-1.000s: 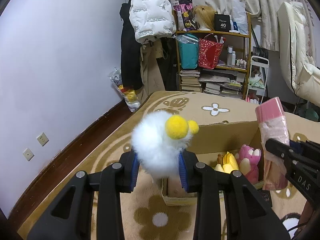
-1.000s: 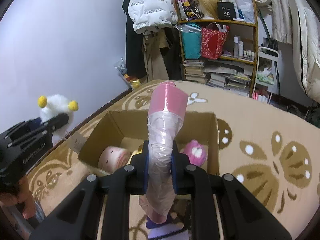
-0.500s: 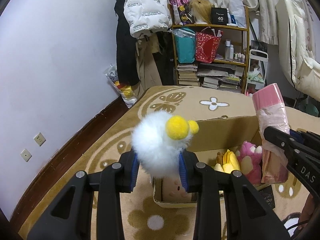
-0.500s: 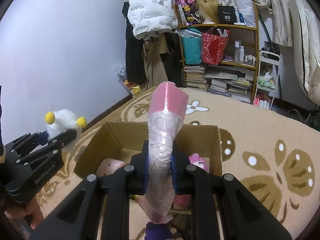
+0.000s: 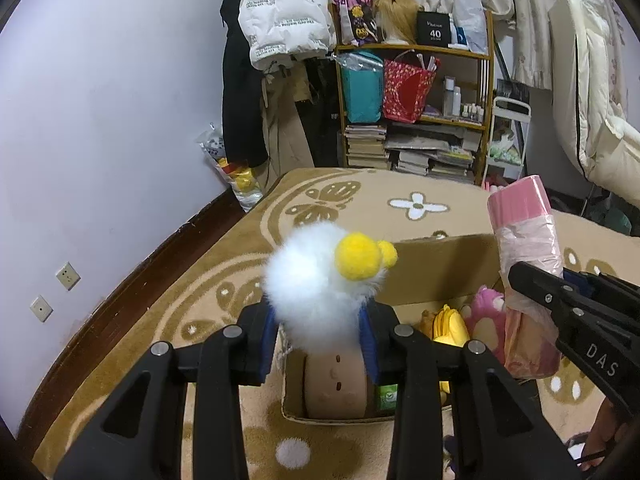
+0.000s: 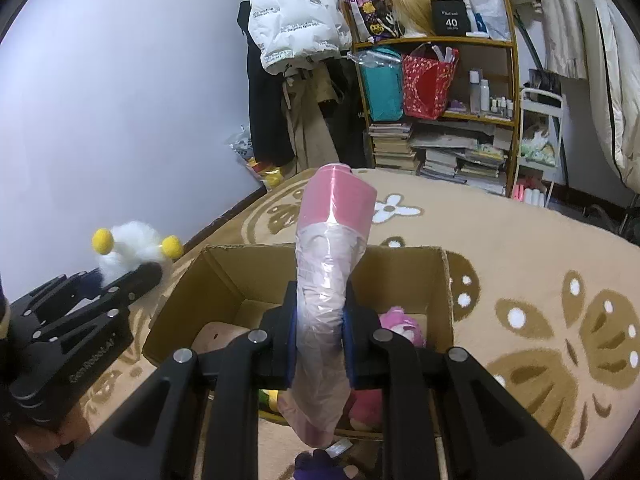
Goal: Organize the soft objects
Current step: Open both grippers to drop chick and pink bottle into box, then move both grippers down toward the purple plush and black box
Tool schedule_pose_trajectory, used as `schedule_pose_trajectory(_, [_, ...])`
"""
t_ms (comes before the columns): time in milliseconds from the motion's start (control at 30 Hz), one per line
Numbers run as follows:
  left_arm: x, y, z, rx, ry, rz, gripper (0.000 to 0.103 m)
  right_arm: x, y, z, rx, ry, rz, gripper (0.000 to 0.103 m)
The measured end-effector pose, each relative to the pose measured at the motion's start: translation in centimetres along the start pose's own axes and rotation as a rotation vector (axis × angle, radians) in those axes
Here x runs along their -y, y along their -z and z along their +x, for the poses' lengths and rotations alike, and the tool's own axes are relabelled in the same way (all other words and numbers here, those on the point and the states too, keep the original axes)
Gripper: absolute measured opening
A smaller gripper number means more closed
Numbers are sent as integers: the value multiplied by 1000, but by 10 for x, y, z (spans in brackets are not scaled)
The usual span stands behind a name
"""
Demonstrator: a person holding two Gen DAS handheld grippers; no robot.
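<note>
Left wrist view: the left gripper (image 5: 320,340) is clenching a white fluffy toy (image 5: 316,288) with two yellow pompoms (image 5: 360,256) between its blue pads, and the toy is bulging out above the fingers. The jaws are opening a little at this moment, yet the pads are still pressing into the fur. The toy is hanging over the near left corner of the cardboard box (image 5: 440,268), which is standing open on the beige carpet (image 5: 224,272). Inside the box a tan plush cushion (image 5: 336,380) is lying against the near wall, then a yellow plush (image 5: 450,322) and a pink plush bear (image 5: 486,314) toward the right. Left of the box the carpet is running free up to the dark skirting board (image 5: 132,280) and the pale wall.

In the right wrist view the right gripper (image 6: 320,344) is grasping a pink roll wrapped in thin plastic (image 6: 328,280), tightly, about at its middle; the roll is standing upright, slightly bent, directly above the near edge of the box. The far rim and the right rim of the box are open, with wide carpet on the right side. Beyond the carpet a wooden shelf (image 6: 440,80) and hanging coats (image 6: 296,24) are closing the room. The two grippers are near each other, but apart.
</note>
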State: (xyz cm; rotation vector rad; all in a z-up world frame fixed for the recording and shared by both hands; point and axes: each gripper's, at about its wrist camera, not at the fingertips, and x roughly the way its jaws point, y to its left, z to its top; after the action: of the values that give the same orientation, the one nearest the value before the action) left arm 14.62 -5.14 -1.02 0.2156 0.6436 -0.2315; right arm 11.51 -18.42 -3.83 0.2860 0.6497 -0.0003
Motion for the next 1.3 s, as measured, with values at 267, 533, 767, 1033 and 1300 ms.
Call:
schedule_pose_trajectory(267, [2,6,11,-32,-20,24,38,8,6,11,-31,12,15,25])
schedule_pose_trajectory(533, [-5,4,-2,23,-56,2,82,7,10,7,-39,29,-4,59])
schedule_pose_trajectory(767, [-6,4,-17,57,-109,38,103,6,9,-12,-5,35,6,89])
schedule_pose_trajectory(1033, [5,11,-34,60,-134,99,103,20,12,-38,32,82,56,103])
schedule_pose_trajectory(1300, [13,24,-48,16,-107,104,103,40,23,-51,18,97,140,103])
